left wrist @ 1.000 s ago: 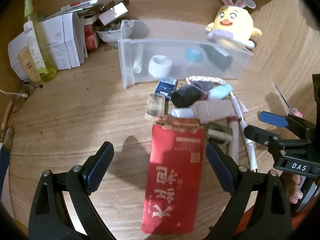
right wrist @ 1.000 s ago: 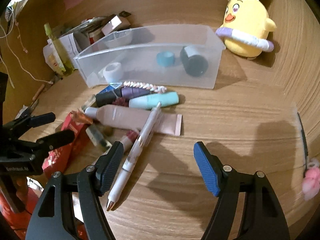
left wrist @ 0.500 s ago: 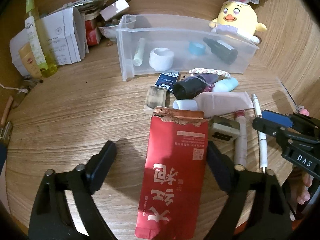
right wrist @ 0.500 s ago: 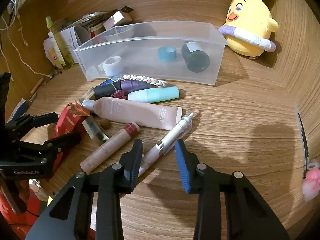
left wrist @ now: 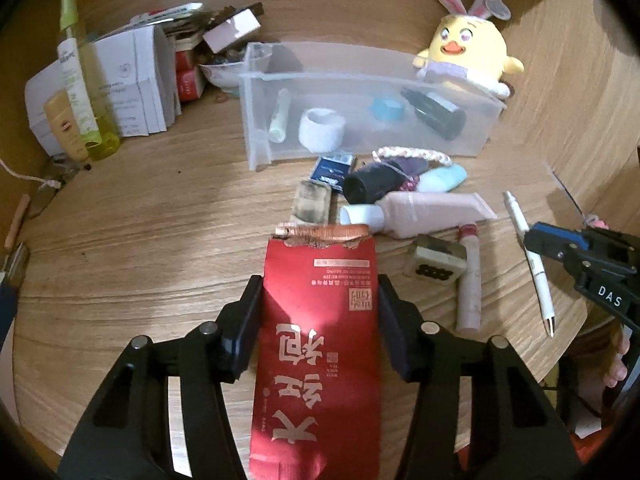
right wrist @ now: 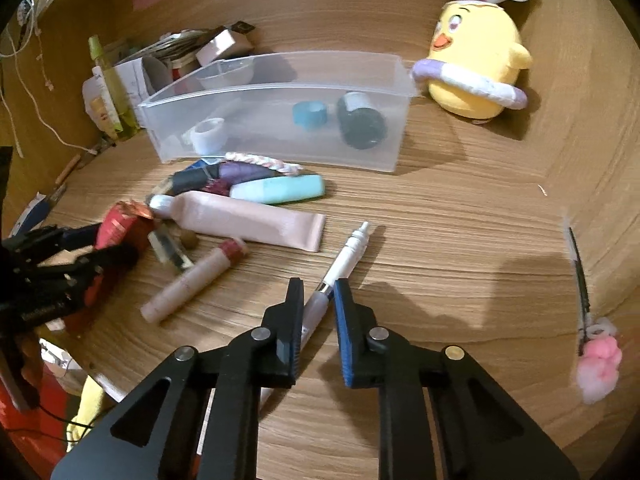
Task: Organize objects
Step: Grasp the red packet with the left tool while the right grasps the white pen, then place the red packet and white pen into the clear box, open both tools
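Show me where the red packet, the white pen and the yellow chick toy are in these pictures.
red packet (left wrist: 316,344): left wrist view, middle of its printed face.
white pen (right wrist: 345,261): right wrist view, white barrel ahead of the fingers.
yellow chick toy (right wrist: 476,36): right wrist view, its face.

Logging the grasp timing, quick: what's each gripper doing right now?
Left gripper: closing, fingers at both sides of the red packet.
Right gripper: shut on the white pen.
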The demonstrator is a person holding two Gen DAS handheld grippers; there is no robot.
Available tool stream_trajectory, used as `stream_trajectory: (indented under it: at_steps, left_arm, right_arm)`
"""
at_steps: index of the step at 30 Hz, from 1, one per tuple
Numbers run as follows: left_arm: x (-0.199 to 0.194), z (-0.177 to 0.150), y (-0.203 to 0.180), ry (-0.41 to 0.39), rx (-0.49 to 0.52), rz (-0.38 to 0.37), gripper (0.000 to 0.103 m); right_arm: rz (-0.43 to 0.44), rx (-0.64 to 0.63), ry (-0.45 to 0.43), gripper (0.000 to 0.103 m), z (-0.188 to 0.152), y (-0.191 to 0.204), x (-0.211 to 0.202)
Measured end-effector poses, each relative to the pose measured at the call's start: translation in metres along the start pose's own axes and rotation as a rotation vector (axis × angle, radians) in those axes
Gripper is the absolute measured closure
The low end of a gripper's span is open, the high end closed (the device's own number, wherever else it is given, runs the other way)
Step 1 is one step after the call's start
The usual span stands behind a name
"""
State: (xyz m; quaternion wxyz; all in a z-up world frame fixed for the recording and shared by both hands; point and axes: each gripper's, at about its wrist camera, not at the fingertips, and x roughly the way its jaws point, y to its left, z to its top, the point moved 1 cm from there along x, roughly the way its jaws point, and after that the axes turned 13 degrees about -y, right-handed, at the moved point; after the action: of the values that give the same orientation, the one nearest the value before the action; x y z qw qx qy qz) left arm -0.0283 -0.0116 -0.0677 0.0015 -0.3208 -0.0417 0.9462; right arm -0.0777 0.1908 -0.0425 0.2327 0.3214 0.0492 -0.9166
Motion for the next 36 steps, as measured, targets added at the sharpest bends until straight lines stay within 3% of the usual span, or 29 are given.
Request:
stream_trajectory:
  at_steps: [5, 10, 12, 16, 18, 24, 36]
  left_arm:
    - [-0.01, 0.009, 0.003, -0.04, -0.011, 0.005, 0.05]
    - [-0.014, 0.022, -0.001, -0.081, -0.011, -0.002, 0.05]
    - [-0.015, 0.028, -0.003, -0.099, -0.011, -0.011, 0.05]
    - [-0.017, 0.038, -0.007, -0.125, -0.011, -0.023, 0.05]
    - [-0.019, 0.044, -0.008, -0.141, -0.011, -0.032, 0.05]
    - [-0.028, 0.064, -0.011, -0.191, -0.014, -0.05, 0.05]
    - [-0.027, 0.103, -0.007, -0.251, -0.025, -0.03, 0.05]
  right_arm:
    - [0.009, 0.042, 0.035, 0.087, 0.003, -0.011, 0.002]
    - [-0.014, 0.012, 0.048, 0.072, -0.001, -0.001, 0.01]
    - [-0.03, -0.013, 0.038, 0.072, -0.001, 0.005, 0.012]
    - [-0.048, -0.041, 0.015, 0.081, -0.002, 0.009, 0.013]
    - [-0.047, -0.032, 0.014, 0.092, -0.002, 0.007, 0.014]
    - [-0.033, 0.024, -0.024, 0.093, 0.01, -0.007, 0.009]
    - [-0.011, 0.014, -0.21, 0.093, 0.074, -0.01, -0.019]
